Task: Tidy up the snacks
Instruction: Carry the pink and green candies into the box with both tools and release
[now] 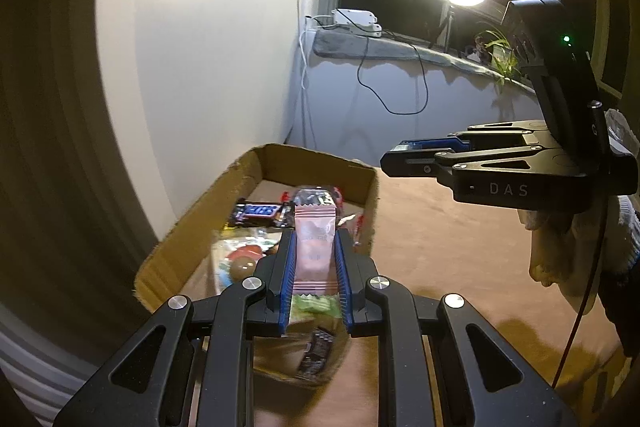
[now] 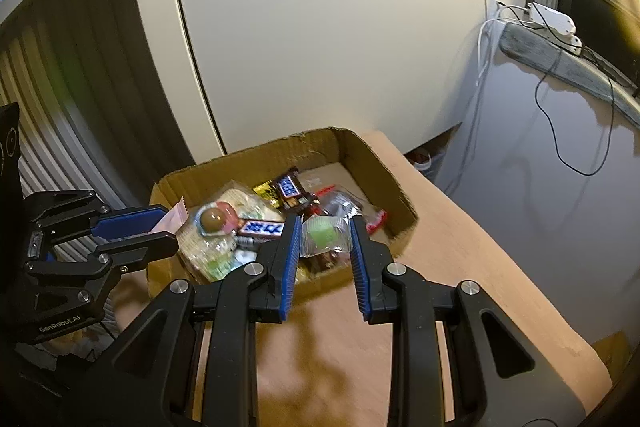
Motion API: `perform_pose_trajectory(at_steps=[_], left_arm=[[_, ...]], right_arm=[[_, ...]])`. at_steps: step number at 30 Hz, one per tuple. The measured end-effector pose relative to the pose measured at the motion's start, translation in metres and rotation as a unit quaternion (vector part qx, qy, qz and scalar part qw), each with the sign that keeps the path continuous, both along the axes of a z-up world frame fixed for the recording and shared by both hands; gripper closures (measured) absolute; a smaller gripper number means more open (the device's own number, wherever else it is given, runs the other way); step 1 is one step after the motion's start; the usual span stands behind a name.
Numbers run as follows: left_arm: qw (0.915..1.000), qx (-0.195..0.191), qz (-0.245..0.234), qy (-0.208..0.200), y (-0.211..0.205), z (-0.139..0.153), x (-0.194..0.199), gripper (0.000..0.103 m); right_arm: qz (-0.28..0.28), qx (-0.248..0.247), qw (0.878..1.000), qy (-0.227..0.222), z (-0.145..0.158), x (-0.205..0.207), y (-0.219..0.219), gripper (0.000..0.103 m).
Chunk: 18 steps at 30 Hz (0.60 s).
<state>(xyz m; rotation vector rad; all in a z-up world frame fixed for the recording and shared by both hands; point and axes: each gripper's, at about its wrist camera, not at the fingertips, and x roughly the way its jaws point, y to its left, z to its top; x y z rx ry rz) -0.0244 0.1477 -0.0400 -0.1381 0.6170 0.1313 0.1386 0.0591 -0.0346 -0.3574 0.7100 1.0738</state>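
The left claw (image 1: 315, 259) is closed on a pink snack packet (image 1: 314, 247), its blue pads pressed against the packet's two long sides, with the packet's zigzag end pointing toward twelve o'clock in the left wrist view. The packet hangs above the near end of an open cardboard box (image 1: 360, 173) that sits on the tan desk (image 1: 460, 267) against a white cabinet (image 2: 320, 27). The right claw (image 2: 325, 251) is closed on a small clear packet with a green cube (image 2: 323, 237) inside, held over the box's near edge at about six o'clock of the box in the right wrist view. Inside the box lie more snacks: a dark chocolate bar with blue lettering (image 2: 289, 187) toward twelve o'clock, a second such bar (image 2: 262, 227) nearer the middle, a round brown lollipop-like sweet in clear wrap (image 2: 212, 219) at about nine o'clock, and a red-edged clear wrapper (image 2: 372, 218) at three o'clock. From the right wrist view the left claw reaches in from nine o'clock, the pink packet's tip showing over the box's left wall.
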Motion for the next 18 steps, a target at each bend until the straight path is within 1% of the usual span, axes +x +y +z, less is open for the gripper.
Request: perform_pose_trajectory(at_steps=[10, 18], left_arm=[[0.9999, -0.006, 0.010, 0.002, 0.022, -0.005, 0.001, 0.086], [0.9999, -0.005, 0.013, 0.009, 0.031, -0.009, 0.008, 0.085]], right_arm=[[0.011, -0.011, 1.000, 0.007, -0.008, 0.005, 0.032, 0.078], [0.019, -0.020, 0.999, 0.017, -0.017, 0.012, 0.050, 0.078]])
